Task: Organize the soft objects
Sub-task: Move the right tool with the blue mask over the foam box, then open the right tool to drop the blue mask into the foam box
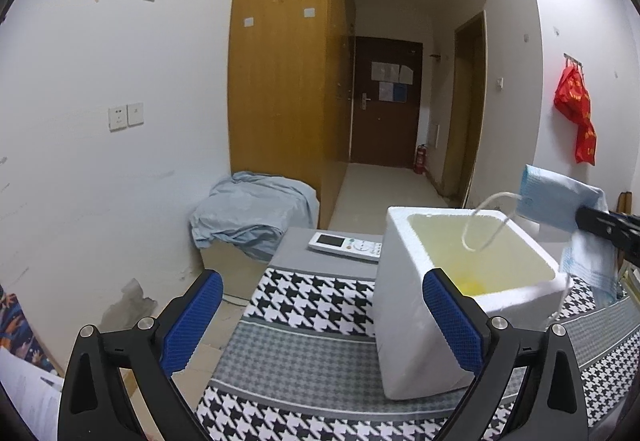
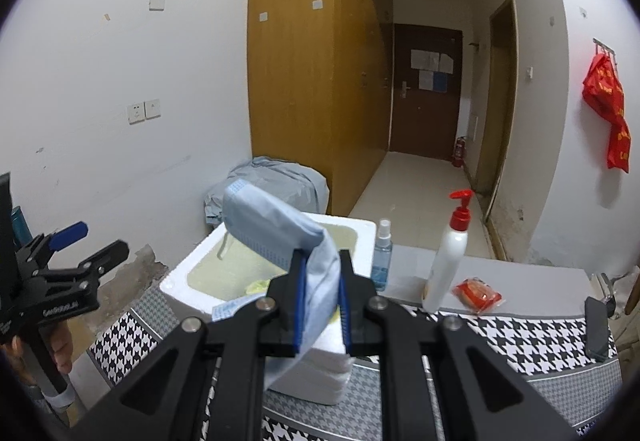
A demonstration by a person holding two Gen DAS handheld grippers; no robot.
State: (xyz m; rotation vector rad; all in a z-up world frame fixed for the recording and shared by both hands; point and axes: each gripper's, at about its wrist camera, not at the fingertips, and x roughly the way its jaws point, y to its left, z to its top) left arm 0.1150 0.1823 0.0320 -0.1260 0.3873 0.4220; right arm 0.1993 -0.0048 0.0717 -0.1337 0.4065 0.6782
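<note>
My right gripper [image 2: 322, 261] is shut on a pale blue face mask [image 2: 272, 225], which it holds above the open white foam box [image 2: 176, 281]. In the left wrist view that mask [image 1: 560, 197] hangs over the box [image 1: 416, 341] from the right, and its white ear loop [image 1: 484, 221] dangles into the opening. Part of the mask droops past the box's right rim. Something yellow [image 1: 472, 283] lies on the box floor. My left gripper [image 1: 324, 321] stands open and empty, low at the box's left side. The right wrist view shows it [image 2: 92, 241] at far left.
The box stands on a table with a houndstooth cloth [image 1: 304, 305]. A white remote [image 1: 346, 246] lies behind the box. A spray bottle [image 2: 383, 257], a red-capped pump bottle [image 2: 448, 257] and a red packet [image 2: 478, 295] are to its right. A blue cloth bundle [image 1: 252, 213] sits beyond.
</note>
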